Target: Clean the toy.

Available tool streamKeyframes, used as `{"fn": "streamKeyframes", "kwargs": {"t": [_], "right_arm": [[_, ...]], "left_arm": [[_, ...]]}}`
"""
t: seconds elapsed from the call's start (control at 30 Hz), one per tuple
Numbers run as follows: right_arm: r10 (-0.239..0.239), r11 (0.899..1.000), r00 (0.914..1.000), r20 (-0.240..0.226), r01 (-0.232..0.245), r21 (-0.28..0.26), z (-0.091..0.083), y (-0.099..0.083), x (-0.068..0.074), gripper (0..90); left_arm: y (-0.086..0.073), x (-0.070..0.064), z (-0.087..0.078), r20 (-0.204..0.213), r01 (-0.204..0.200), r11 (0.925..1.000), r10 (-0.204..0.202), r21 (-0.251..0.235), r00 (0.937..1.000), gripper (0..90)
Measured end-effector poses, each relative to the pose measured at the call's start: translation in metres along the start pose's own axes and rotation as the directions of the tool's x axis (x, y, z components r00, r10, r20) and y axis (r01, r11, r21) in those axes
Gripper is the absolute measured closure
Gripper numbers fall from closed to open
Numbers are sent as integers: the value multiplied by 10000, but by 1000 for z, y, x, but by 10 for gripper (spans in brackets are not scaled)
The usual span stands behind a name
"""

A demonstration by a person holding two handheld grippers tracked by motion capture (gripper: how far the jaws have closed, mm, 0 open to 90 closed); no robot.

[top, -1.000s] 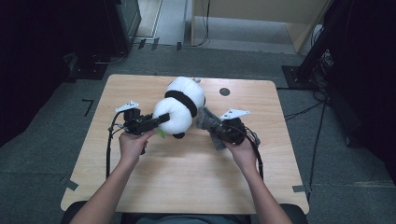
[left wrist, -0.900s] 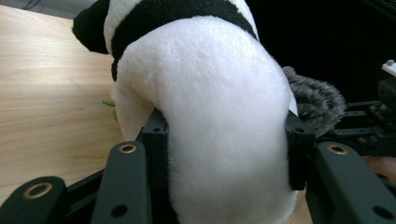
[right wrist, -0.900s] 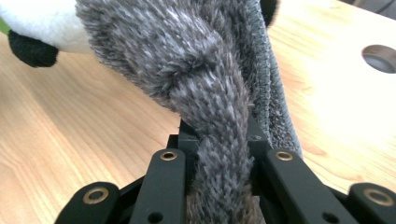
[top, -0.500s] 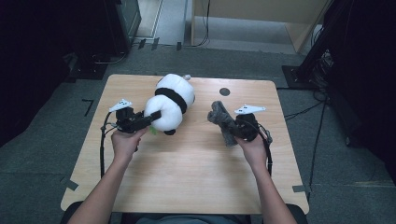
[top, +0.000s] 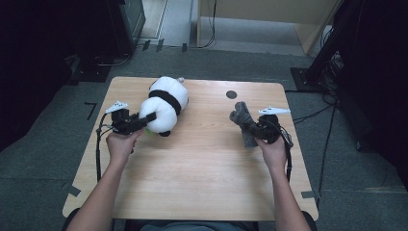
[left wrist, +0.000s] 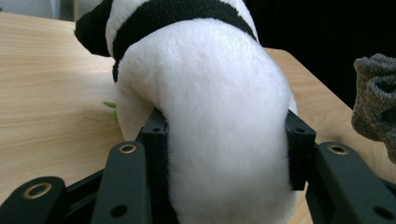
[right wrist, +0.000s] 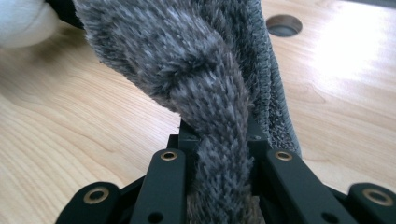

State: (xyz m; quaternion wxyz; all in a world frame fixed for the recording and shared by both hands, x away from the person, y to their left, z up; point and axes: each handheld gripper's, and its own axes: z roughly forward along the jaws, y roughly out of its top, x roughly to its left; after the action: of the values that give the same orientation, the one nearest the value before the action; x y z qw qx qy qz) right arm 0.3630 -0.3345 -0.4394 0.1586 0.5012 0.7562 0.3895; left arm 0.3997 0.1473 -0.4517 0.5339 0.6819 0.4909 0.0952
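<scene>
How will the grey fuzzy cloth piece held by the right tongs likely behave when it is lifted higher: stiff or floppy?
Probably floppy: the grey fuzzy cloth piece bunches and folds where the right tongs pinch it, and its free end curls over. Likely light too, since a narrow pinch holds it up off the light wooden table. The fuzzy pile should grip the jaws rather than slip.

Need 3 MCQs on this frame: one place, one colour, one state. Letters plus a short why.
1. Where on the table is the panda plush?
A. far left part
B. near right corner
C. centre front

2. What colour is the fuzzy cloth?
A. red
B. grey
C. yellow

3. What is the left claw doing?
A. hanging open above the table
B. shut on the cloth
C. shut on the plush

Answers:
1. A, the high view shows it left, toward the far edge.
2. B, grey pile fills the right claw.
3. C, both jaws press into white plush.
</scene>
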Motion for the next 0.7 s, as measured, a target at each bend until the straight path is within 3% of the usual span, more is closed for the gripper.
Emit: {"fn": "streamKeyframes", "kwargs": {"t": [0.47,0.7], "right_arm": [[357,9959,9987,354,-385,823,31,-17,-25,759],[677,9883,9954,672,-762,1323,43,-27,-39,727]], "left_arm": [[-3,28,-2,-490,38,9998,-29,172,9988,470],[-7,32,1,-653,-315,9985,344,447,9973,414]]}}
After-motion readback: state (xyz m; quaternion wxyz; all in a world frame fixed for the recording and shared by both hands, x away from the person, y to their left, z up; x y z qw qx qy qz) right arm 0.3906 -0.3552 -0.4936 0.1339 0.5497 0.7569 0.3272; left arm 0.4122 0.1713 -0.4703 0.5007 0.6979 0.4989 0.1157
